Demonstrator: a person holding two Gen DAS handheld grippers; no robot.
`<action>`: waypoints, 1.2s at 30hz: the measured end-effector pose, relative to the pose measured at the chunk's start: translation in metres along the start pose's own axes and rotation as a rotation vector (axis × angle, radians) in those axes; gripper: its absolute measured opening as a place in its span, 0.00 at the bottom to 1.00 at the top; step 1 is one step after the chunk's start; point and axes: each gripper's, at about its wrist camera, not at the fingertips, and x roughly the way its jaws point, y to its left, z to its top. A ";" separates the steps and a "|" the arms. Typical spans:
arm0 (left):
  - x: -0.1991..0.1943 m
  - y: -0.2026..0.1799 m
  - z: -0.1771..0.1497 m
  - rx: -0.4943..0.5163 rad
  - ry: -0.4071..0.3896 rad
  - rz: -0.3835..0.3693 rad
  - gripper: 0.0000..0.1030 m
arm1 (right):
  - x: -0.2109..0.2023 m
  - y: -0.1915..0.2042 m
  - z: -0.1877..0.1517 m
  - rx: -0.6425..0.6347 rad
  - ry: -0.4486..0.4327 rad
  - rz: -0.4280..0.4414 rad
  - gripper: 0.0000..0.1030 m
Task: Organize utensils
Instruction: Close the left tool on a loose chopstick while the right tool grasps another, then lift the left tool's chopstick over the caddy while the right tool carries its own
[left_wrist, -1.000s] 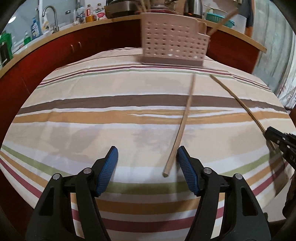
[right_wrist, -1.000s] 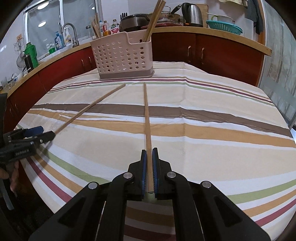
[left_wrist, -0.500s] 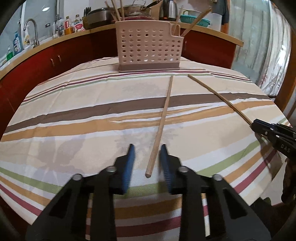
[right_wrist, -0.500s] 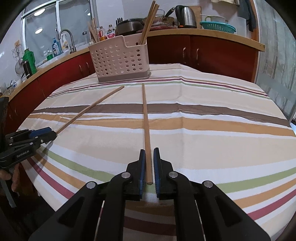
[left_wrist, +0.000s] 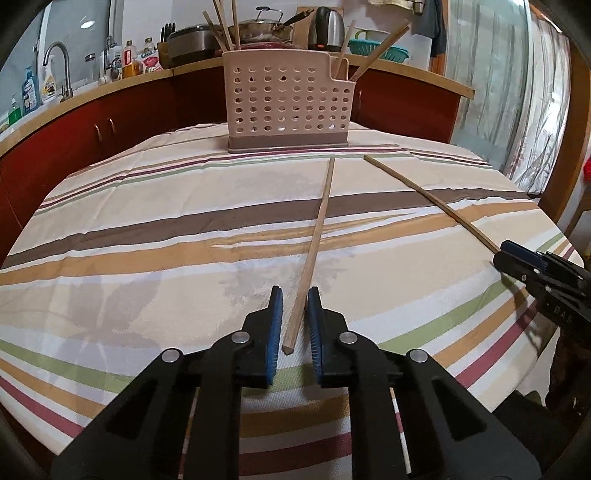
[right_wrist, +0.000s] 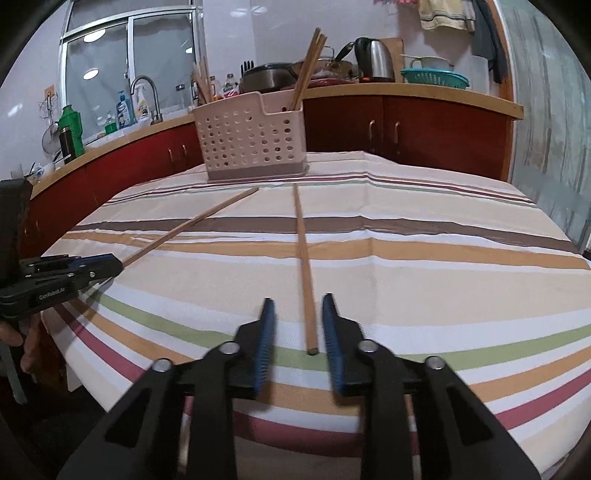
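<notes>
Chopsticks lie apart before the caddy (left_wrist: 288, 99): my left gripper (left_wrist: 295, 325) has just been closing around one chopstick (left_wrist: 314, 251), pads not yet pressing, while my right gripper (right_wrist: 299, 332) has just been opening off the other chopstick (right_wrist: 304, 258)

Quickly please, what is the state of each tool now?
Left tool: just closing around a chopstick, grip unclear.
Right tool: just opening, other chopstick loose between pads.
</notes>
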 end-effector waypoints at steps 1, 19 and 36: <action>0.000 0.000 -0.001 0.000 -0.008 -0.001 0.12 | -0.001 -0.003 -0.001 0.010 -0.008 0.005 0.19; -0.031 0.013 0.001 -0.005 -0.087 0.016 0.06 | -0.036 0.009 0.023 -0.063 -0.091 -0.021 0.07; -0.141 0.033 0.061 -0.067 -0.324 0.028 0.06 | -0.106 0.027 0.098 -0.104 -0.257 0.010 0.07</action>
